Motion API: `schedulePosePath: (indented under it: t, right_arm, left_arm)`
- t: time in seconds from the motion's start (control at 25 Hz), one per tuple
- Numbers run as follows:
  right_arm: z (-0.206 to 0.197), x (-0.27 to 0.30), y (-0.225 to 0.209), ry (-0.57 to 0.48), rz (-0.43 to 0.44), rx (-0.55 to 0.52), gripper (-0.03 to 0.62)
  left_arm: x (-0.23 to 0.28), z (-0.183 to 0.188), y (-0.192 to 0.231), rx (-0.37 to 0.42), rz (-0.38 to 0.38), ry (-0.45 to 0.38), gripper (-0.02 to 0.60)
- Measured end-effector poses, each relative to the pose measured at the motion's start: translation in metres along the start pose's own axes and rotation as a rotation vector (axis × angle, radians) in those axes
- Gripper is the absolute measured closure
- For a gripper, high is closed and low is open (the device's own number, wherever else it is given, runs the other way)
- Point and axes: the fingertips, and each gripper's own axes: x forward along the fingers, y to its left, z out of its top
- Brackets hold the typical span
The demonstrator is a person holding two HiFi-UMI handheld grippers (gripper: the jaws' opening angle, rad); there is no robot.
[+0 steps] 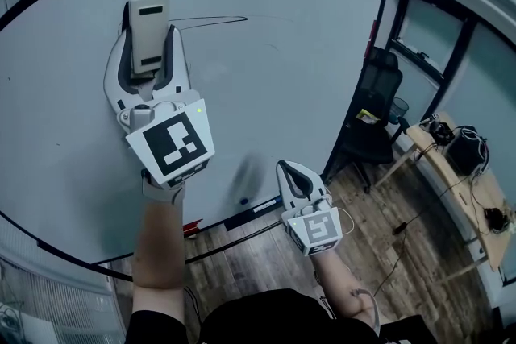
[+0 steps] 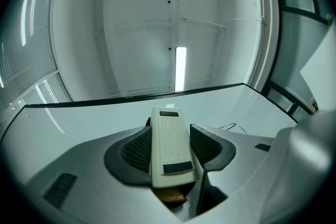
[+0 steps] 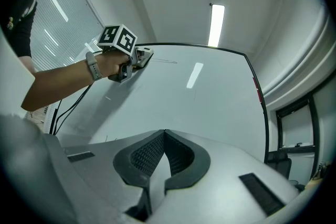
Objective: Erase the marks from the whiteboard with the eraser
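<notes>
My left gripper (image 1: 150, 52) is shut on a cream eraser (image 1: 148, 32), held flat against the whiteboard (image 1: 282, 84) near its upper left. In the left gripper view the eraser (image 2: 169, 145) sits between the two black pads. A thin black marker line (image 1: 211, 20) runs rightward from the eraser's top corner; it shows faintly as a black marker line (image 2: 236, 126) in the left gripper view. My right gripper (image 1: 300, 180) hangs lower, near the board's bottom edge, with its jaws shut and nothing between them (image 3: 164, 152). The left gripper (image 3: 137, 59) appears in the right gripper view, pressed to the board.
A tray (image 1: 242, 215) runs along the board's lower edge with a red marker (image 1: 191, 228) on it. A black office chair (image 1: 372, 105) and a wooden desk (image 1: 459, 181) with cables stand to the right on the wood floor. A grey smudge (image 1: 248, 177) marks the lower board.
</notes>
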Motion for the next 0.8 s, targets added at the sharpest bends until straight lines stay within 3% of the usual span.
schedulePosePath:
  t: [0.32,0.68,0.8]
  right_arm:
    - [-0.004,-0.012,-0.030,0.001,-0.032,-0.010,0.568]
    - [-0.013,-0.026,-0.058,0.024,-0.076,-0.015,0.568]
    - [-0.019,-0.035,-0.069,0.039,-0.096,-0.013,0.568]
  left_arm:
    - [0.009,0.006,-0.040,-0.072,-0.026,-0.021,0.341]
    - [0.020,0.003,-0.086,-0.092,-0.093,-0.024,0.341]
    - [0.020,0.007,-0.101,-0.149,-0.104,-0.030,0.341]
